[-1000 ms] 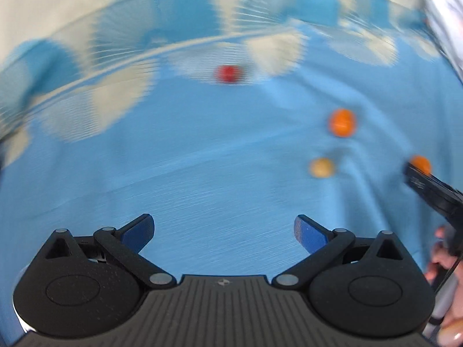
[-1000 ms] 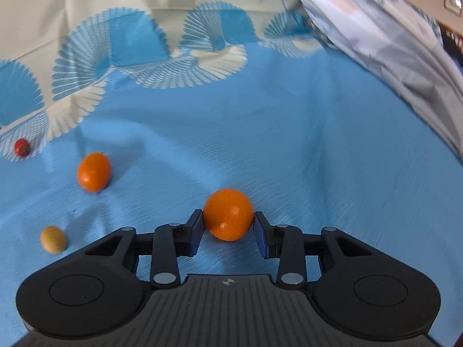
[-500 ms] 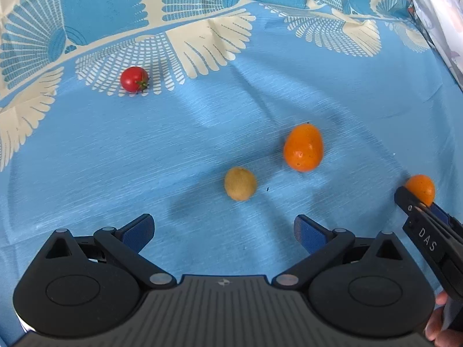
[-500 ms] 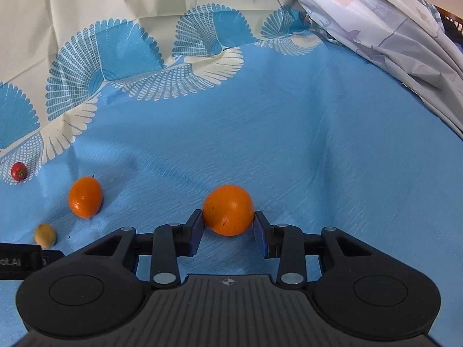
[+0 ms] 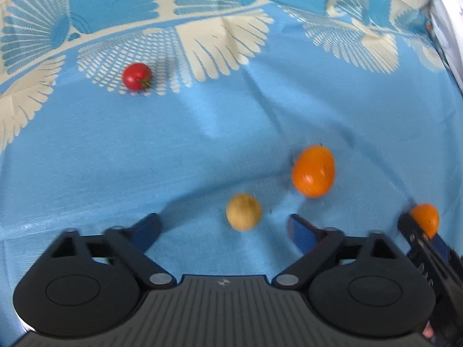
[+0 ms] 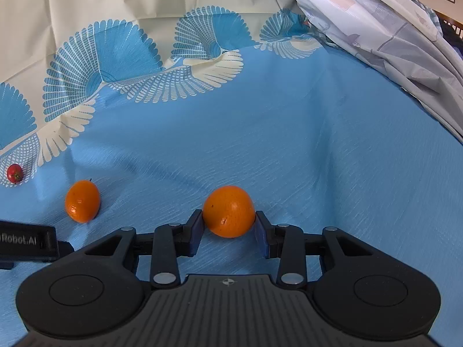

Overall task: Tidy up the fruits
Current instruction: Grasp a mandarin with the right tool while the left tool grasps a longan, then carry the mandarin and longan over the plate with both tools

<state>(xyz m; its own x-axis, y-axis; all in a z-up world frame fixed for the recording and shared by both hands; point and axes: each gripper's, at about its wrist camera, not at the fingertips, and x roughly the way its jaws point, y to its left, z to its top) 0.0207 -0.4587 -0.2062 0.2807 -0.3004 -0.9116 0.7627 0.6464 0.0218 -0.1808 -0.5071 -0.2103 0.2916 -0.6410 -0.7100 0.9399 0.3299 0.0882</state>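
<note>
The right gripper [image 6: 228, 227] sits low in the centre of its own view with both blue pads pressed against a round orange [image 6: 228, 211], one on each flank, so the fruit is pinched at its widest part and cannot roll off across the blue cloth [image 6: 289, 144]. I cannot tell whether the orange is lifted or rests on the cloth. Holding it there looks like a way to keep one fruit secured while the other hand gathers the next.

In the left wrist view the left gripper [image 5: 224, 227] has its jaws closing, though they are wide apart and press on nothing. A small yellowish-brown fruit [image 5: 244, 211] lies between the two fingertips, nearer the one on the right of the frame, and touches neither. The tool seems lined up over it so that the closing pads will meet its sides.

An oval orange fruit [image 5: 313, 170] lies just beyond, right of centre, near the small one but apart from it. A red tomato [image 5: 137, 76] rests well apart in the upper left, on the pale fan pattern. At the right edge the held orange shows again. A crumpled pale sheet [image 6: 390, 29] fills the upper right of the right wrist view.

No bowl or tray is visible, so where the fruits are meant to end up I cannot tell.
</note>
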